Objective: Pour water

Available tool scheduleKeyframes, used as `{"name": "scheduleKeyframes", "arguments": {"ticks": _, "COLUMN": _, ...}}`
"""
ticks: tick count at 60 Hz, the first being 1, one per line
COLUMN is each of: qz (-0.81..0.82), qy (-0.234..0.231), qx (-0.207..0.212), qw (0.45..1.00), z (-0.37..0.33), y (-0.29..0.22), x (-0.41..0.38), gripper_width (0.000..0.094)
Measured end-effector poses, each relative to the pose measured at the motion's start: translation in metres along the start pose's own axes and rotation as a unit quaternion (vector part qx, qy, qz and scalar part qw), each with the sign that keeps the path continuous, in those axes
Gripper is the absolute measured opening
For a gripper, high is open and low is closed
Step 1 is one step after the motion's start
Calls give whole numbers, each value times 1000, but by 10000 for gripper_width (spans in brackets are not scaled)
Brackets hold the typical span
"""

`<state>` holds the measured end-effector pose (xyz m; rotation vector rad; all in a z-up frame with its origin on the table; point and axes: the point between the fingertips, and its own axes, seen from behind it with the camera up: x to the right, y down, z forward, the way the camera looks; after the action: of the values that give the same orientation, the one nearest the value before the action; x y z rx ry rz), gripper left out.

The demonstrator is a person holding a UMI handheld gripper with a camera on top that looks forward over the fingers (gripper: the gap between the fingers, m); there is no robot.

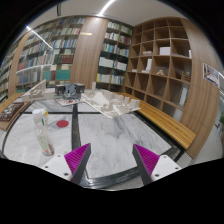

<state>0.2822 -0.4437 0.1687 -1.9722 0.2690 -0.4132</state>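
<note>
A room lined with tall bookshelves [60, 45] on the far left and open wooden cubby shelves [165, 55] on the far right surrounds a long pale, marble-patterned table [105, 135], with a wooden bench [165, 125] running along its right side. Papers and a few small items lie scattered over the far end of the table, too small to identify. Nearer, on the left of the table, stands a clear plastic bottle [42, 132], upright, tall and slim, with what seems a pale cap; whether it holds water cannot be made out. Just right of it and a little farther off lies a small red round object [63, 123], possibly a dish or lid. The gripper [112, 160] hangs low over the near edge of the table with its jaws spread wide and nothing between them; the magenta pads [77, 158] face each other across bare tabletop. The bottle sits ahead and to the left of the left finger, clearly apart from it. By the look of it, the task has barely begun: nothing is grasped, and reaching, gripping and pouring all remain.
</note>
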Motion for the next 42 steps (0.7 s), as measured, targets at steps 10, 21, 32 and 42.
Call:
{"name": "scheduleKeyframes", "arguments": {"ticks": 10, "qz": -9, "qy": -4, "qx": -5, "qw": 1000, "z": -11, "y": 21, "x": -4, "gripper_width": 857}}
{"name": "scheduleKeyframes", "arguments": {"ticks": 21, "qz": -9, "qy": -48, "qx": -14, "qw": 999, "z": -26, "y": 65, "x": -52, "gripper_width": 858}}
{"name": "scheduleKeyframes", "arguments": {"ticks": 32, "qz": -5, "qy": -126, "qx": -4, "qw": 992, "z": -29, "y": 74, "x": -154, "gripper_width": 857}}
{"name": "scheduleKeyframes", "arguments": {"ticks": 42, "qz": 11, "qy": -168, "qx": 30, "qw": 985, "z": 2, "y": 35, "x": -233, "gripper_width": 856}}
